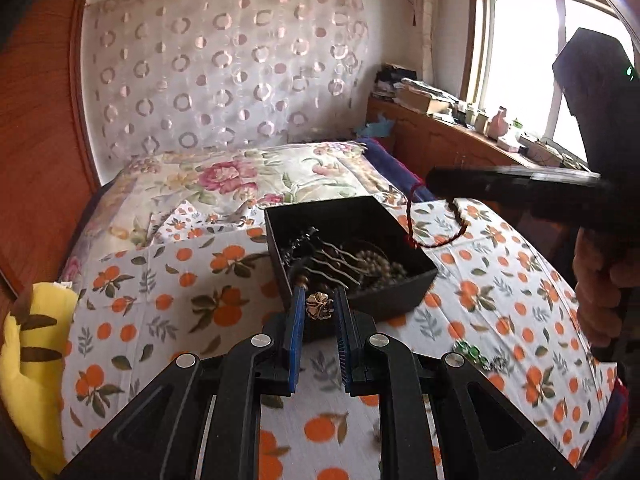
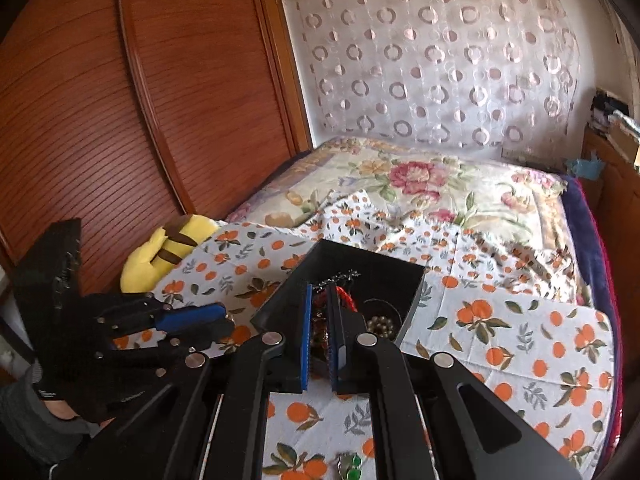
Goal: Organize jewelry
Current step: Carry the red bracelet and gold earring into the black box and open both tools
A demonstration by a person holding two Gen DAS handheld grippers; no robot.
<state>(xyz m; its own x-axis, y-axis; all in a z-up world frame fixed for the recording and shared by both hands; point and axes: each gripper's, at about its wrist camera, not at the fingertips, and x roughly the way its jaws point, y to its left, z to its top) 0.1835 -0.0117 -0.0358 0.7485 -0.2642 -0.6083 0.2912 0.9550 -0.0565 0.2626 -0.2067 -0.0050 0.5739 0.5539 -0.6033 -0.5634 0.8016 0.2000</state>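
A black open box (image 1: 400, 284) sits on the orange-print cloth and holds wavy hair pins (image 1: 336, 260) and dark beads (image 1: 380, 264). My left gripper (image 1: 319, 294) hovers at the box's near edge, shut on a small gold flower ornament (image 1: 319, 306). At the right, my right gripper (image 1: 434, 182) hangs over the box's far right corner with a red cord bracelet (image 1: 412, 232) dangling from it. In the right wrist view the right gripper (image 2: 320, 290) is shut over the box (image 2: 280, 300), and the red cord (image 2: 346, 299) shows beside its pads. The left gripper (image 2: 218, 318) is at the left.
A green-stoned piece (image 1: 470, 350) lies on the cloth right of the left gripper, also seen as the green piece (image 2: 348, 466). A yellow plush toy (image 1: 24, 360) lies at the bed's left edge. A wooden wardrobe (image 2: 120, 100) stands at the left, a cluttered window ledge (image 1: 480, 124) at the right.
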